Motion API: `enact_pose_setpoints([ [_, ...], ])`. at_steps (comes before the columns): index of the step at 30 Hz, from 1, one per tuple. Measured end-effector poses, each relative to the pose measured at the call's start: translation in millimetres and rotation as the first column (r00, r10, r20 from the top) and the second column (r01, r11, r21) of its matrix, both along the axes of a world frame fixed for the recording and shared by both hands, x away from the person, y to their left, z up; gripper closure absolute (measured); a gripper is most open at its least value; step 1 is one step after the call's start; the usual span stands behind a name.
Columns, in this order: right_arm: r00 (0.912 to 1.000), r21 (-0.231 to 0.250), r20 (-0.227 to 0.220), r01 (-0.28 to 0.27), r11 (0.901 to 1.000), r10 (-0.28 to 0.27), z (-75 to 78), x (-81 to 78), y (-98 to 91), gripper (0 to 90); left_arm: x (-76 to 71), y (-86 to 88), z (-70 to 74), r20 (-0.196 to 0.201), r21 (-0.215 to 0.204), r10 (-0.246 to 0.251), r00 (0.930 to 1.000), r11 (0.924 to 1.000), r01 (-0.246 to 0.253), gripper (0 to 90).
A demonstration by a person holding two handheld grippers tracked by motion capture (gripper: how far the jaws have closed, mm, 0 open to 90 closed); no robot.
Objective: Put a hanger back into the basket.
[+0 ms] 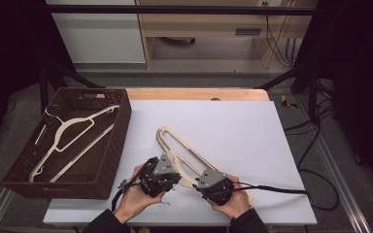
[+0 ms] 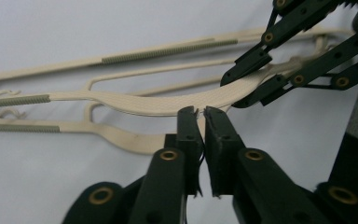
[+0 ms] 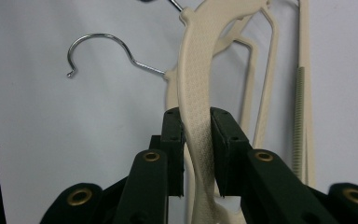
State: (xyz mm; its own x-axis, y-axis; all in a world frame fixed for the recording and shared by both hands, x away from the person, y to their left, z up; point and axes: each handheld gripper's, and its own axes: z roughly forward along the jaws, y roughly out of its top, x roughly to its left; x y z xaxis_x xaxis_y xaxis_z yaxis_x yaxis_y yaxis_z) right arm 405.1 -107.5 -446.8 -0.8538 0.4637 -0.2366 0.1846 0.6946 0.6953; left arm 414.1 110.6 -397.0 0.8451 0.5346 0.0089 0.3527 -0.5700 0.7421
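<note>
A stack of cream plastic hangers (image 1: pixel 175 145) lies on the white table top. The top hanger (image 2: pixel 140 103) is raised off the others. My right gripper (image 3: pixel 196 116) is shut on its textured arm (image 3: pixel 193 60), pads pressed on both sides. It also appears at upper right in the left gripper view, as my right gripper (image 2: pixel 242 88). My left gripper (image 2: pixel 202 112) sits at the hanger's neck, its jaws almost together on the thin metal hook. In the high view my left gripper (image 1: pixel 174 175) and right gripper (image 1: pixel 197 183) face each other near the table's front edge.
A dark wicker basket (image 1: pixel 119 126) stands at the left with one cream hanger (image 1: pixel 73 128) inside. Another hanger's metal hook (image 3: pixel 102 44) lies on the white sheet. A wooden table edge (image 1: pixel 199 93) runs along the back, and cables trail off to the right.
</note>
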Motion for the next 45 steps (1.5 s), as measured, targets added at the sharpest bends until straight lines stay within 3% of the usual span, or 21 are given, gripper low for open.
enact_pose_setpoints([
  [2,0.9998,-0.003,0.017,0.008,1.0000,-0.008,4.2,-0.3,-3.5,78.2,-0.4,7.0,8.0,0.023,-0.065,-0.001,0.9997,0.9979,0.002,62.0],
  [4,0.9998,-0.003,0.017,0.011,0.9999,-0.011,8.1,-0.8,-6.1,78.9,-0.2,19.9,20.5,0.067,-0.143,0.020,0.9975,0.9897,-0.011,53.1],
  [5,0.9998,-0.003,0.017,0.011,0.9999,-0.011,8.1,-0.8,-6.1,78.9,-0.2,19.9,20.5,0.067,-0.143,0.020,0.9975,0.9897,-0.011,47.4],
  [6,0.9995,-0.002,0.025,0.017,0.9999,-0.017,11.4,-0.8,-8.5,79.4,0.4,29.0,27.7,0.082,-0.203,0.038,0.9959,0.9789,-0.021,42.5],
  [7,0.9993,0.003,0.032,0.018,0.9998,-0.018,12.7,-0.5,-9.6,79.7,0.7,33.6,31.0,0.091,-0.228,0.052,0.9945,0.9733,-0.030,39.6],
  [12,0.9974,0.010,0.055,0.045,0.9989,-0.045,22.6,0.4,-18.0,81.4,2.9,52.5,39.9,0.124,-0.283,0.100,0.9872,0.9571,-0.062,28.3],
  [17,0.9943,0.012,0.072,0.078,0.9969,-0.079,30.5,1.6,-25.6,83.6,4.8,59.2,38.5,0.128,-0.282,0.114,0.9851,0.9564,-0.074,25.2],
  [23,0.9855,0.058,0.086,0.142,0.9882,-0.147,38.6,7.7,-47.6,86.8,5.0,58.4,31.9,0.139,-0.257,0.098,0.9854,0.9646,-0.060,23.4],
  [28,0.9830,0.096,0.075,0.160,0.9824,-0.168,44.2,9.3,-59.2,87.0,4.0,57.7,29.6,0.152,-0.238,0.075,0.9855,0.9705,-0.037,21.2],
  [30,0.9844,0.101,0.083,0.147,0.9841,-0.155,48.0,8.0,-62.3,87.1,3.7,57.8,29.3,0.154,-0.233,0.070,0.9856,0.9720,-0.032,20.1],
  [35,0.9926,0.176,0.057,0.095,0.9798,-0.107,59.4,2.8,-67.5,87.1,1.6,59.3,29.3,0.162,-0.220,0.050,0.9856,0.9753,-0.013,16.9],
  [38,0.9959,0.179,0.042,0.072,0.9812,-0.081,62.9,0.8,-66.9,87.1,-0.2,59.8,29.4,0.164,-0.212,0.038,0.9858,0.9773,-0.002,15.0],
  [40,0.9996,0.195,-0.006,0.029,0.9805,-0.028,64.3,-1.0,-61.9,87.1,-1.3,59.9,29.2,0.165,-0.205,0.028,0.9859,0.9788,0.006,14.3],
  [41,0.9996,0.195,-0.006,0.029,0.9805,-0.028,64.3,-1.0,-61.9,87.1,-1.8,59.9,29.1,0.165,-0.202,0.025,0.9860,0.9794,0.009,14.3],
  [42,0.9992,0.210,-0.038,-0.005,0.9778,0.013,62.9,-1.2,-56.5,87.1,-2.8,59.5,28.9,0.165,-0.198,0.019,0.9862,0.9801,0.014,14.0],
  [45,0.9956,0.222,-0.076,-0.035,0.9744,0.054,59.4,-1.0,-48.7,87.1,-3.8,57.8,28.6,0.164,-0.191,0.003,0.9865,0.9812,0.029,14.2],
])
